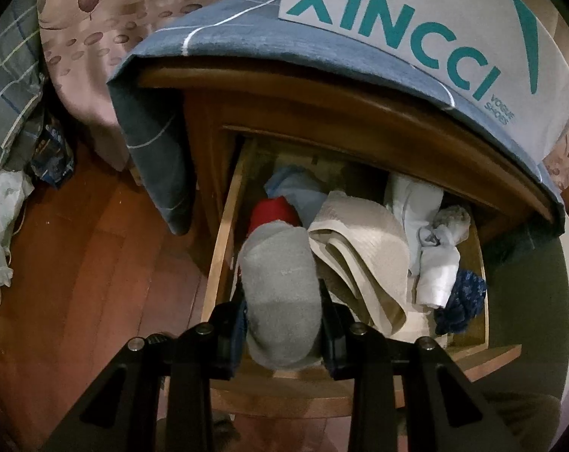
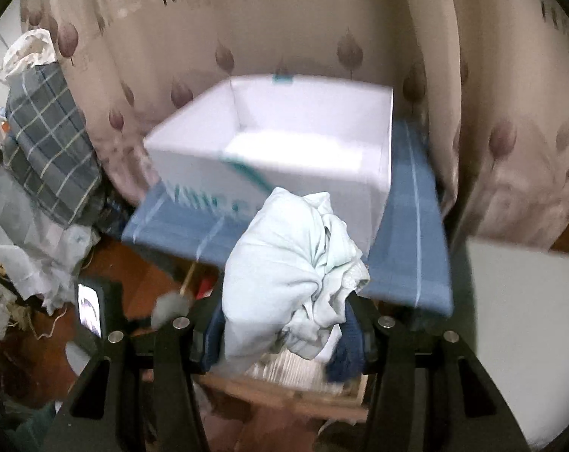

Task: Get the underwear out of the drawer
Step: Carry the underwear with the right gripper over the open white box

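In the left wrist view, my left gripper (image 1: 282, 324) is shut on a rolled grey garment (image 1: 280, 286) held just above the front of the open wooden drawer (image 1: 220, 248). The drawer holds a red piece (image 1: 273, 213), a light blue piece (image 1: 297, 188), a folded beige cloth (image 1: 360, 252), white pieces (image 1: 427, 233) and a dark blue patterned piece (image 1: 461, 301). In the right wrist view, my right gripper (image 2: 284, 324) is shut on a bunched pale blue garment (image 2: 288, 275), held above the drawer and in front of the open white box (image 2: 314, 188).
The white box (image 1: 416, 37) with teal lettering stands on a blue cloth (image 2: 405, 263) that covers the nightstand top. Patterned curtains (image 2: 247, 37) hang behind. A plaid bundle (image 2: 47, 139) and plastic bags lie at the left on the wooden floor (image 1: 96, 263).
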The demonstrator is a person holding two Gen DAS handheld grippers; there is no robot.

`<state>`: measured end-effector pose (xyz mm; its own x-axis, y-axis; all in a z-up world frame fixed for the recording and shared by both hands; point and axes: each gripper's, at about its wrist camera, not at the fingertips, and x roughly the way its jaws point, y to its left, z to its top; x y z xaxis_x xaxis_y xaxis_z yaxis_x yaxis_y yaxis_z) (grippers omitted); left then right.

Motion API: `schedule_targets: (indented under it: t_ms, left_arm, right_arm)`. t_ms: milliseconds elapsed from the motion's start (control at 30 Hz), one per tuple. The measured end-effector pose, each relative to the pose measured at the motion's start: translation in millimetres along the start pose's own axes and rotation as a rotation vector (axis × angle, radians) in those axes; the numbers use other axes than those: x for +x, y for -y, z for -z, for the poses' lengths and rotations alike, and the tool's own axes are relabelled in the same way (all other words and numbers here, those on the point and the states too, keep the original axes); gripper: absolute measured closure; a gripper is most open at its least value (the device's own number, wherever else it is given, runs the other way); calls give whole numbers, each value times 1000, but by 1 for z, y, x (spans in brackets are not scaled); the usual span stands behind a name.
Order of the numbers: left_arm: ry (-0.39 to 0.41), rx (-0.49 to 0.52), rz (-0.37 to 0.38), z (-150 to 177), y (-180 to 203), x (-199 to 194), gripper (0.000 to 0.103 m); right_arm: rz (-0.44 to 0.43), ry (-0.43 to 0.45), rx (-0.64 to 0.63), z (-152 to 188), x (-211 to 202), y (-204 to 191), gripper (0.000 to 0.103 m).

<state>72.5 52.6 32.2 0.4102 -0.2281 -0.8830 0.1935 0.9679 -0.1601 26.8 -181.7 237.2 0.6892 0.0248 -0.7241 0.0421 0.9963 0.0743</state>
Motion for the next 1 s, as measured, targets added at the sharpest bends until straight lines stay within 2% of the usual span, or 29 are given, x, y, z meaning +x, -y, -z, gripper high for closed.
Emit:
schedule_targets:
  t_ms: [167,400,600,867,1000]
  left_arm:
    - [11,22,-19,1,2,-1,71]
    - [19,47,-42,3,4,-2,71]
    - [13,56,-43,3,5,0,71]
    - [11,63,-39,1,9,2,71]
    - [9,76,-34,0,12,3,71]
  right_arm:
    - [59,52,-3,-53,8,1,54]
    - [150,52,-19,-93,44,7,54]
    - [221,10,-25,-106,80,18,54]
    - [211,-50,49,-101,125,37,54]
    - [219,-78,38,-97,139,40,54]
